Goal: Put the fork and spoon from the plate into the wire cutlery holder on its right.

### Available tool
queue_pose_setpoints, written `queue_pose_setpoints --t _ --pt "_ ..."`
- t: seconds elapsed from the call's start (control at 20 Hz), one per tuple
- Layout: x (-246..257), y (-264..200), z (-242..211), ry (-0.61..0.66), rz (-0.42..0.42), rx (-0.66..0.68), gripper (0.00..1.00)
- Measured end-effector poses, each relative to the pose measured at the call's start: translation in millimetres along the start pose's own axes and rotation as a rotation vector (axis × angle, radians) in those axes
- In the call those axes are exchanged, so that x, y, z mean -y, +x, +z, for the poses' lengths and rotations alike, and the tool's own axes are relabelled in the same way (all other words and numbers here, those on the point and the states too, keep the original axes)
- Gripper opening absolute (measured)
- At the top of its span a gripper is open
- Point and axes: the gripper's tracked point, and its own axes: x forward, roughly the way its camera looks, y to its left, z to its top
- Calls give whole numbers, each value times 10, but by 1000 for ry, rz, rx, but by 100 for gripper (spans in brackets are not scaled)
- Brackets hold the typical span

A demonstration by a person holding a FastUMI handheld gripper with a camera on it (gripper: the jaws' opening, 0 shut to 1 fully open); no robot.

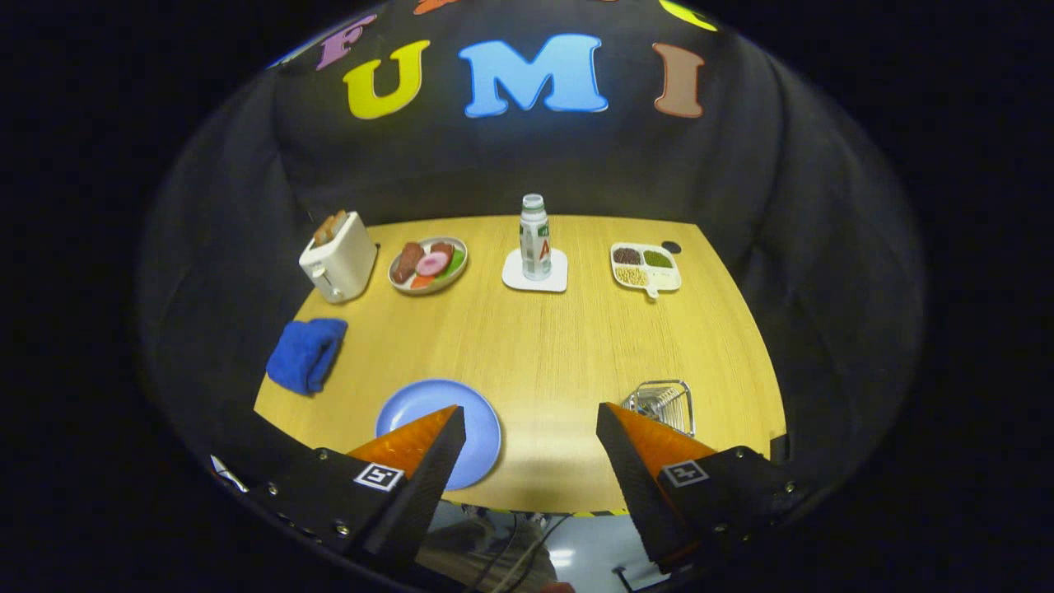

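Note:
A blue plate (480,441) lies near the table's front edge, partly behind my left finger (412,449); the part I see is plain blue. The wire cutlery holder (664,399) stands to its right, its lower half behind my right finger (650,449). Shiny metal shows inside the holder, but I cannot tell whether it is cutlery or wire. My gripper (529,409) is open, held above the front edge of the table between plate and holder, with nothing between its fingers.
On the wooden table (543,354) a blue cloth (306,354) lies left of the plate. Along the back stand a toaster (339,257), a plate of food (428,264), a bottle (534,237) on a white coaster and a divided tray (645,268).

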Motion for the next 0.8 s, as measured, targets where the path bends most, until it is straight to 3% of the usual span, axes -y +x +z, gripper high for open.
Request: queue_pose_setpoints --t 0.25,0.6,0.7,0.8 --pt "-138 -261 375 -82 -13 358 98" --pt "-254 -577 710 -131 -115 739 97" --pt "-317 -635 714 -142 -131 777 97" --pt "-346 -610 579 -172 -142 714 97"
